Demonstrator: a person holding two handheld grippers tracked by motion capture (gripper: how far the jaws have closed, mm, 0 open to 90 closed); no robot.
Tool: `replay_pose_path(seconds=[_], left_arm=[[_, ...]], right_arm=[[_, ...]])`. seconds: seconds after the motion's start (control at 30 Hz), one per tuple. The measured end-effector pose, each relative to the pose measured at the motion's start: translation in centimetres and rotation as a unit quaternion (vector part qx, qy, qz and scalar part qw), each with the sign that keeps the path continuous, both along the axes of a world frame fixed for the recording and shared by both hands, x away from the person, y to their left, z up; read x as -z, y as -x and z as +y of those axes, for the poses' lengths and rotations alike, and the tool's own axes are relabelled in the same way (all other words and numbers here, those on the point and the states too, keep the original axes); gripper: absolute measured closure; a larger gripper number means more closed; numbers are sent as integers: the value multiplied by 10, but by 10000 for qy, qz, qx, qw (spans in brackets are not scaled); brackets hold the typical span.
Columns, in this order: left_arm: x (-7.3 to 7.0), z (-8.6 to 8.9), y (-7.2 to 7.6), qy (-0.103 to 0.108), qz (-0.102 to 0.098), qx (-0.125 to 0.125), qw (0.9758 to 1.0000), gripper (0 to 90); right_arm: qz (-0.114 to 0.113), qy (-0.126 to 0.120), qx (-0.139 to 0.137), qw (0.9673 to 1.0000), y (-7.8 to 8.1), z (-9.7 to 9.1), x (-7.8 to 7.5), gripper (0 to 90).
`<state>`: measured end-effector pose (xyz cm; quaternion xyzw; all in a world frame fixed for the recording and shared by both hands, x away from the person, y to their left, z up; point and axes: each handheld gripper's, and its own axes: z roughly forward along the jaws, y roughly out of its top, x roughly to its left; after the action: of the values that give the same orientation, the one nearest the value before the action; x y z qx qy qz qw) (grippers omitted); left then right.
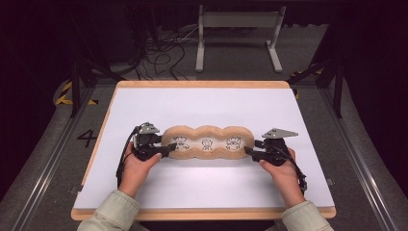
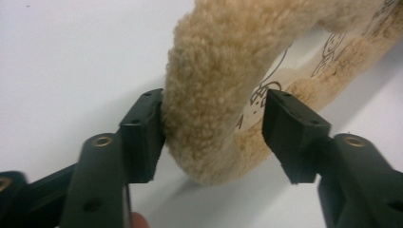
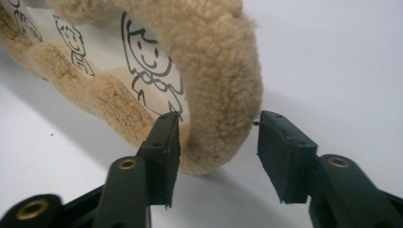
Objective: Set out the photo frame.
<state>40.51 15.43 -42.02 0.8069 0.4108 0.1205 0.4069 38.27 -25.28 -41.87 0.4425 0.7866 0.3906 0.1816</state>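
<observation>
Jaws of the left gripper (image 1: 163, 150) stood partly open around the left end of the fleece-rimmed pencil case (image 1: 208, 143): one pad touched the pile, the other stood clear. Those of the right gripper (image 1: 251, 152) likewise straddled the right end, with a gap on the outer side, so neither gripped. At centre frame in the high view, the case lay flat on the white tabletop (image 1: 216, 103), its cartoon panel facing up. Placement appeared complete; judging by this, only withdrawal of both grippers remained.
</observation>
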Motion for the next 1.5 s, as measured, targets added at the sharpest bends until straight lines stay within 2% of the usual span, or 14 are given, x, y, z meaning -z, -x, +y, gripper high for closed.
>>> replay_pose_path(seconds=[0.03, 0.1, 0.2, 0.47, 0.63, 0.73, 0.8, 0.9, 0.97, 1.1, 1.27, 1.37, 1.47, 1.5], left_arm=[[-1, 2, 2, -26, -47, -82, 10000, 343], [-2, 5, 6, -16, -24, -129, 9999, 332], [-5, 10, 13, 15, -134, -121, 9998, 319], [-14, 19, 38, 120, -308, 92, 9994, 301], [-17, 28, 51, 234, -406, 199, 9987, 293], [-17, 30, 55, 326, -334, 408, 9981, 239], [-17, 32, 57, 339, -318, 455, 9979, 227], [-16, 35, 62, 474, -308, 504, 9971, 218], [-16, 37, 63, 469, -322, 511, 9971, 218], [-13, 44, 67, 484, -364, 479, 9970, 217], [-8, 55, 71, 559, -377, 382, 9970, 212], [-3, 63, 72, 608, -331, 303, 9971, 210], [4, 70, 71, 734, -154, 181, 9970, 211], [6, 72, 70, 761, -173, 127, 9969, 211]], right_arm=[[-22, 9, 6, 10000, 0, -1, -2, 463], [-24, 16, -10, 10000, 0, -2, -2, 459], [-60, 9, -51, 10000, 3, -4, -7, 451], [-213, -71, -192, 9996, 12, -8, -19, 421], [-284, -82, -410, 9987, 18, -12, -27, 411], [-311, -142, -518, 9981, 23, -15, -32, 435], [-326, -147, -534, 9979, 25, -16, -33, 435], [-385, -163, -591, 9974, 31, -21, -37, 410], [-394, -162, -619, 9972, 31, -22, -38, 396], [-440, -199, -742, 9961, 35, -27, -41, 348], [-562, -252, -821, 9947, 41, -35, -40, 345], [-610, -249, -865, 9941, 44, -41, -38, 331], [-674, -255, -935, 9930, 47, -46, -35, 311], [-699, -265, -955, 9926, 47, -49, -34, 308]])
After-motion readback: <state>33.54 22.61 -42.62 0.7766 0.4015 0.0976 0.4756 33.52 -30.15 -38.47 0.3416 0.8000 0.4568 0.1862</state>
